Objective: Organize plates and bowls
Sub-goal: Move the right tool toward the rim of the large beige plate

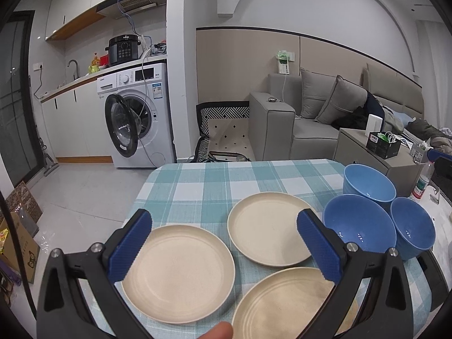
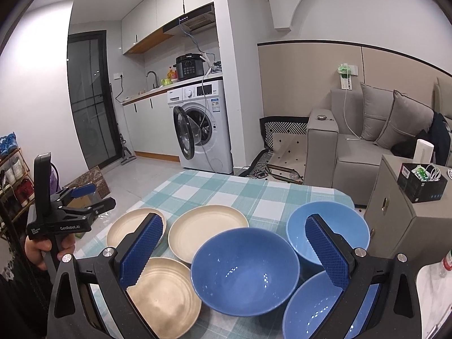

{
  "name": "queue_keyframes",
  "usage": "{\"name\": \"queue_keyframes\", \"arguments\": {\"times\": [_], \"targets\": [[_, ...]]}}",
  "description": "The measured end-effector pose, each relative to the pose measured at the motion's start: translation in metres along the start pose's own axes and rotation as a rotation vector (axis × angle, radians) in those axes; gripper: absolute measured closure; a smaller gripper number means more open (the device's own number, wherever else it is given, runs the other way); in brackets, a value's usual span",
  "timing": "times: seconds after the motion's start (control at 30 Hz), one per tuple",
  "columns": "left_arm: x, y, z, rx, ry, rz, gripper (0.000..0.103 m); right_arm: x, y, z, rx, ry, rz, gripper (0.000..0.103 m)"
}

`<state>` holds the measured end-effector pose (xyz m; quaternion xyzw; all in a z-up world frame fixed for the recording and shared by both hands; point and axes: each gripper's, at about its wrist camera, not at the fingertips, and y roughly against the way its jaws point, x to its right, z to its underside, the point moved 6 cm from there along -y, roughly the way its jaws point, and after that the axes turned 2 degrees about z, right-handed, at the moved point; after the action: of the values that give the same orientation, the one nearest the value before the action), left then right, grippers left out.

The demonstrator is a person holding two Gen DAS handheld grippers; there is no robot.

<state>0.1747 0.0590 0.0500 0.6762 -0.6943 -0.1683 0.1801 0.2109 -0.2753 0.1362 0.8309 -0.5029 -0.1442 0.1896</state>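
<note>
Three cream plates lie flat on the checked tablecloth (image 1: 197, 180): a left plate (image 1: 180, 274), a far plate (image 1: 268, 228) and a near plate (image 1: 285, 305). Three blue bowls stand to their right: a middle bowl (image 2: 244, 265), a far light-blue bowl (image 2: 327, 226) and a near bowl (image 2: 313, 310). My left gripper (image 1: 226, 243) hovers open above the plates, empty. My right gripper (image 2: 236, 250) is open above the middle bowl, holding nothing. In the right wrist view the left gripper (image 2: 84, 197) shows at the left, held by a hand.
A beige side cabinet (image 2: 401, 220) with a black box stands right of the table. A grey sofa (image 2: 367, 147) sits behind it. A washing machine (image 2: 203, 130) with its door open stands across the floor. A plastic bottle (image 1: 423, 180) is at the right edge.
</note>
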Motion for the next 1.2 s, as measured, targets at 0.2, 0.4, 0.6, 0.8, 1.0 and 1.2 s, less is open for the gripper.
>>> {"name": "queue_keyframes", "arguments": {"times": [0.2, 0.4, 0.6, 0.8, 1.0, 1.2], "targets": [[-0.005, -0.012, -0.011, -0.012, 0.000, -0.011, 0.000, 0.005, -0.013, -0.021, 0.005, -0.011, -0.006, 0.000], [-0.009, -0.025, -0.019, -0.025, 0.003, -0.011, 0.000, 0.010, -0.034, -0.043, -0.017, -0.002, 0.001, 0.000], [-0.014, -0.045, -0.021, -0.061, 0.026, -0.012, 0.000, 0.011, -0.061, -0.048, -0.064, 0.012, -0.009, 0.000], [-0.013, -0.068, -0.014, -0.106, 0.020, -0.016, 0.000, 0.013, -0.090, -0.043, -0.126, 0.028, -0.011, 0.000], [-0.013, -0.087, -0.008, -0.151, 0.037, 0.007, 0.000, 0.010, -0.113, -0.037, -0.180, 0.048, -0.019, 0.000], [-0.012, -0.103, -0.002, -0.197, 0.040, 0.028, 0.002, 0.005, -0.132, -0.032, -0.222, 0.072, -0.036, 0.000]]}}
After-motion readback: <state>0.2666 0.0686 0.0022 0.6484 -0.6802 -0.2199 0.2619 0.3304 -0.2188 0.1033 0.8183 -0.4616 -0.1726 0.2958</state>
